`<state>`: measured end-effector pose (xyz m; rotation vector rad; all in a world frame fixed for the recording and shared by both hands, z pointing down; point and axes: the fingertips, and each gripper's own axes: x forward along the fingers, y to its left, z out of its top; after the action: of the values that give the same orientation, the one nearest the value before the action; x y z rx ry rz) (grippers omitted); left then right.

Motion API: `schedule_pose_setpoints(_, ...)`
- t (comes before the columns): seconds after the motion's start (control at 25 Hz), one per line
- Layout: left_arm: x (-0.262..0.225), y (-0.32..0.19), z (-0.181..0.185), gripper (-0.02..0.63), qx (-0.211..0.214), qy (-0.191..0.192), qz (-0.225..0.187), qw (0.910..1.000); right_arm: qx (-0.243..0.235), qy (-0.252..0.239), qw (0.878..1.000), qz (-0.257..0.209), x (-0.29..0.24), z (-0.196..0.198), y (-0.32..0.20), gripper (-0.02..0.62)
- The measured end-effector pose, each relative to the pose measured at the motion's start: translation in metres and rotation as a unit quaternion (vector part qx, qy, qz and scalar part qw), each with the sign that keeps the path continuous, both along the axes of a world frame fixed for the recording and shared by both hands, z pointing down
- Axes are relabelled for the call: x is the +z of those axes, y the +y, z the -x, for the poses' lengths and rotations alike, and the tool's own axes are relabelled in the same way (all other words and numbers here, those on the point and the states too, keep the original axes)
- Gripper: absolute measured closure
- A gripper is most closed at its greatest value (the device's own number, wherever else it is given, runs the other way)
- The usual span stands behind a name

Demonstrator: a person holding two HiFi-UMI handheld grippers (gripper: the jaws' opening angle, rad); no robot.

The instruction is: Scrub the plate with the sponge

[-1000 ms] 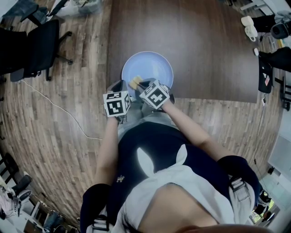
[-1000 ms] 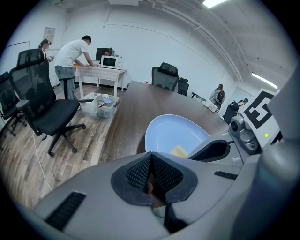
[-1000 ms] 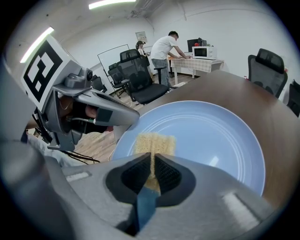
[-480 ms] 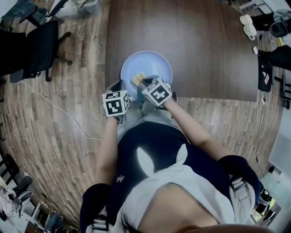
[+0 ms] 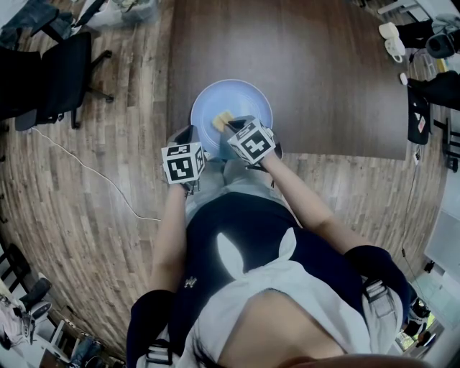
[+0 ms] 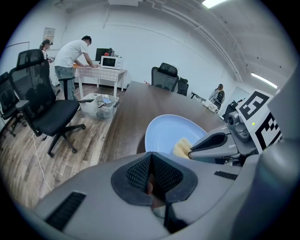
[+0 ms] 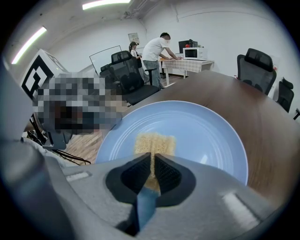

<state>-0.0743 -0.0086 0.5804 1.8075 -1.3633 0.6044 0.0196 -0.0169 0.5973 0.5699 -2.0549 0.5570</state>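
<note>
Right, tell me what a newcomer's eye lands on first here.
The pale blue plate stands out, sitting at the near edge of the dark table. The right gripper is shut on a yellow sponge that rests on the plate's face. The left gripper is shut and empty, just off the plate's near left rim.

An office meeting room is shown. A long dark wooden conference table (image 5: 287,72) is set on a wood-plank floor (image 5: 93,180), and black swivel office chairs (image 6: 44,110) are placed around it. White walls are lit by ceiling strip lights (image 7: 105,4). A microwave (image 6: 111,62) is kept on a side table (image 6: 101,72), over which a person (image 6: 75,51) is bent
</note>
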Motion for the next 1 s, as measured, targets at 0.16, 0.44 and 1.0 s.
schedule_pose_setpoints(0.16,0.001,0.000,-0.001,0.598,0.000,0.000,0.000,1.0000,0.000,0.003,1.000,0.003,0.003,-0.004,0.000,0.572)
schedule_pose_setpoints(0.44,0.002,-0.001,0.001,0.598,-0.002,-0.002,0.000,1.0000,0.004,0.008,1.000,-0.006,0.006,-0.010,-0.008,0.572)
schedule_pose_setpoints(1.0,0.001,0.001,-0.001,0.598,-0.005,-0.006,-0.001,1.0000,0.026,0.018,0.999,-0.013,0.001,-0.030,-0.020,0.572)
